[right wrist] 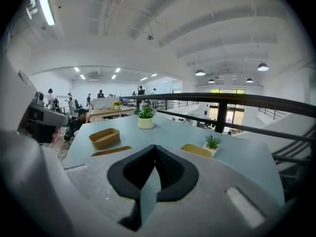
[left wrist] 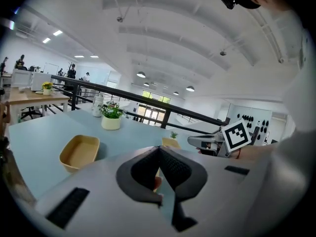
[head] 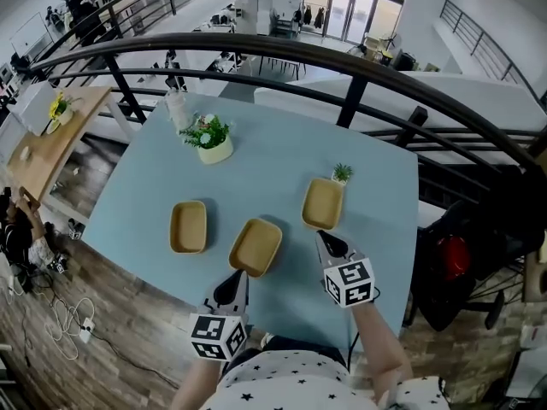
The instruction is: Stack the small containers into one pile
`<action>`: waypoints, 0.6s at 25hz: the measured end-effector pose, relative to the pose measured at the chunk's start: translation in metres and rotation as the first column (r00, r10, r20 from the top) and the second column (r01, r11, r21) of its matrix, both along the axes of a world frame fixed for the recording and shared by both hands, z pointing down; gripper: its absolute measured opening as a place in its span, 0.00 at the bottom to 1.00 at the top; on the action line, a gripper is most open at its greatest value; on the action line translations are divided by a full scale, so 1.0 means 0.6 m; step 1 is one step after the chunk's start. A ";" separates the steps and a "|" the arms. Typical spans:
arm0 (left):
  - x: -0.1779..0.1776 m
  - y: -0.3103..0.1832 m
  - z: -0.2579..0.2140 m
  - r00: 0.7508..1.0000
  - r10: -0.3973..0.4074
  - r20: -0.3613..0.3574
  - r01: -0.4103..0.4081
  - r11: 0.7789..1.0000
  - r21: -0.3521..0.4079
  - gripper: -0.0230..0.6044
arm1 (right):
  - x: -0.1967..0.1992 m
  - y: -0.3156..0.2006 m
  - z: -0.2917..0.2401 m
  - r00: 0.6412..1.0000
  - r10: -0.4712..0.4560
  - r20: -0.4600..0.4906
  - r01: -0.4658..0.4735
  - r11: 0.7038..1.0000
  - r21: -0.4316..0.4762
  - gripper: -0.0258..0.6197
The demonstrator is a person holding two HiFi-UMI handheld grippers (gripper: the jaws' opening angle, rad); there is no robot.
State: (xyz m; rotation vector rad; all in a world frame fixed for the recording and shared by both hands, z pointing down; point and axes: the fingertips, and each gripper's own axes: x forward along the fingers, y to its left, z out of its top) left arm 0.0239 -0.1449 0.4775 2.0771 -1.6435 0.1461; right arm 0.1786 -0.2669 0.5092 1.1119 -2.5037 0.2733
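Rim of middle container alone shows over right gripper.

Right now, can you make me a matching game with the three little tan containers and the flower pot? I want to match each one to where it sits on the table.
Things:
1. left container
2. middle container
3. right container
4. flower pot

Places:
A. beside the tiny green plant
B. far side of the table, away from the containers
C. just ahead of the left gripper
D. nearest the table's left edge

Pairs: 1-D, 2-C, 3-A, 4-B
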 end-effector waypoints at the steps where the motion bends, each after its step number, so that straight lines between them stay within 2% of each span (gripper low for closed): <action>1: 0.002 -0.007 0.009 1.000 0.001 0.000 -0.001 1.000 -0.005 0.04 | 0.002 -0.010 0.016 1.000 -0.006 -0.022 0.006 1.000 -0.005 0.05; 9: 0.005 -0.024 0.030 1.000 0.012 -0.008 -0.012 0.999 -0.039 0.04 | -0.004 -0.046 0.083 0.979 -0.060 -0.196 0.053 0.998 -0.041 0.05; 12: 0.005 -0.028 0.038 1.000 0.012 -0.015 -0.013 0.998 -0.054 0.04 | -0.009 -0.057 0.105 0.947 -0.107 -0.303 0.100 0.994 -0.039 0.05; 15: 0.003 -0.032 0.044 1.000 0.022 -0.009 -0.023 0.998 -0.063 0.04 | -0.015 -0.066 0.125 0.899 -0.163 -0.407 0.157 0.986 -0.048 0.06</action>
